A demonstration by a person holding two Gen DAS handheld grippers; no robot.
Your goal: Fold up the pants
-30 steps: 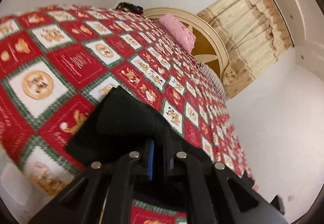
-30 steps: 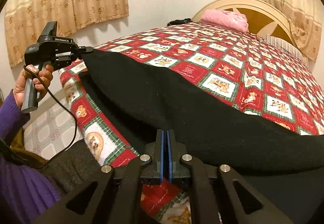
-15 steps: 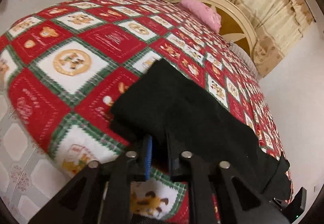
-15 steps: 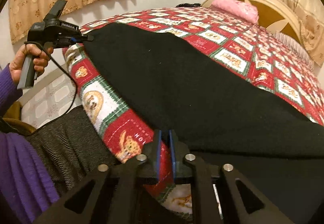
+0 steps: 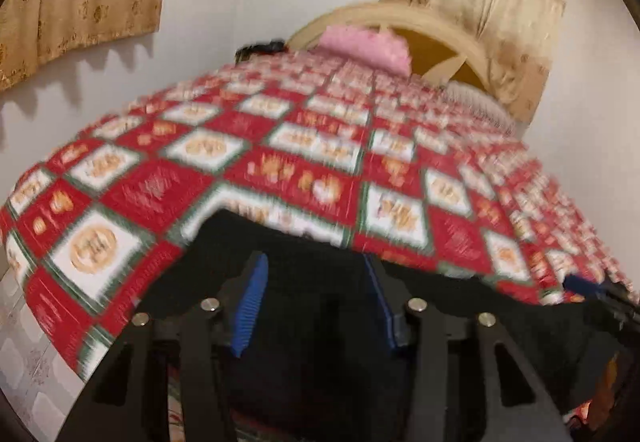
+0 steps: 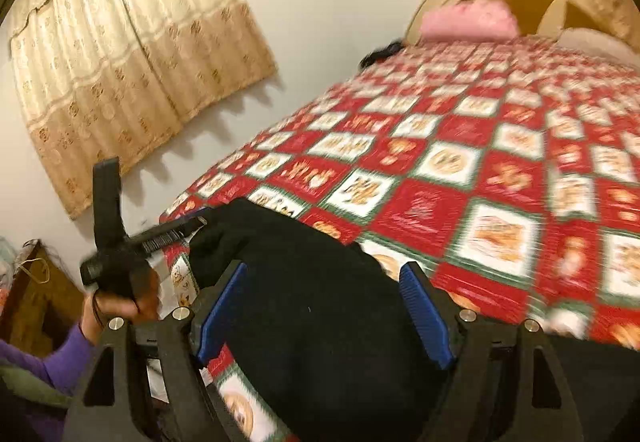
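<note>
As pants (image 6: pixel 320 302) lie on bed (image 6: pixel 500 162) | L tool (image 5: pixel 316 306) + R tool (image 6: pixel 324 318) opening, nothing gripped

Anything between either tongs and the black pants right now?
Nothing visible. The black pants lie on the quilt directly under the right tongs and left tongs; both sets of jaws are opening, pads off the fabric.
</note>
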